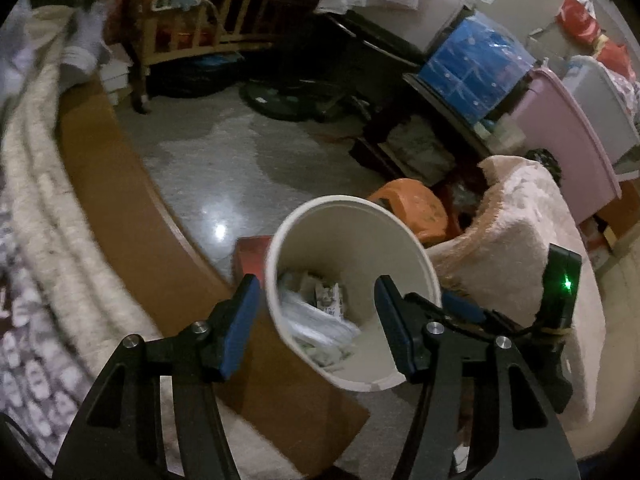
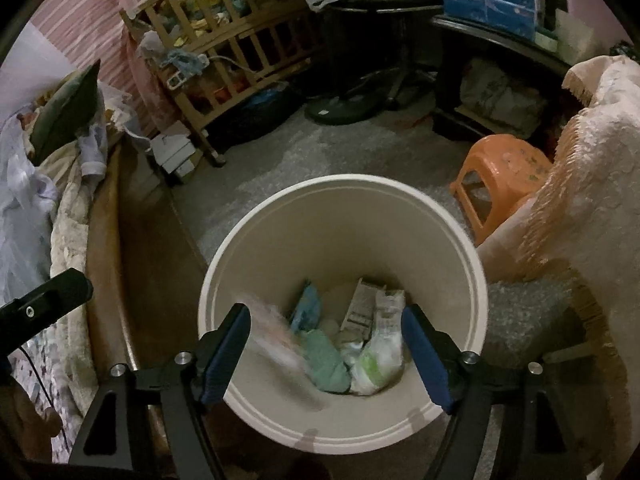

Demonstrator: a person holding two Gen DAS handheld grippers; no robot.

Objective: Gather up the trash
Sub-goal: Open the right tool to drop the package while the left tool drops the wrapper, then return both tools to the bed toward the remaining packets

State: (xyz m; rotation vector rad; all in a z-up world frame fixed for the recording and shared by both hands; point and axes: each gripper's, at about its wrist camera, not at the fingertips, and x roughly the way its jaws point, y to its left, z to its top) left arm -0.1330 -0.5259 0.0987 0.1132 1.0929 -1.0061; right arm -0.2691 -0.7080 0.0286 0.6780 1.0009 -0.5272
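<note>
A cream round bin stands on the grey floor beside the bed. My right gripper hangs open over its mouth with nothing pinched between the blue pads. A pale wrapper, blurred, is inside the bin just by the left finger. At the bottom lie a green packet, white cartons and a blue wrapper. In the left wrist view my left gripper is open above the bin, with crumpled white trash showing inside.
An orange plastic stool and a pink fringed blanket over furniture stand right of the bin. The wooden bed frame with bedding runs along the left. A wooden crib, a fan base and dark tables stand behind.
</note>
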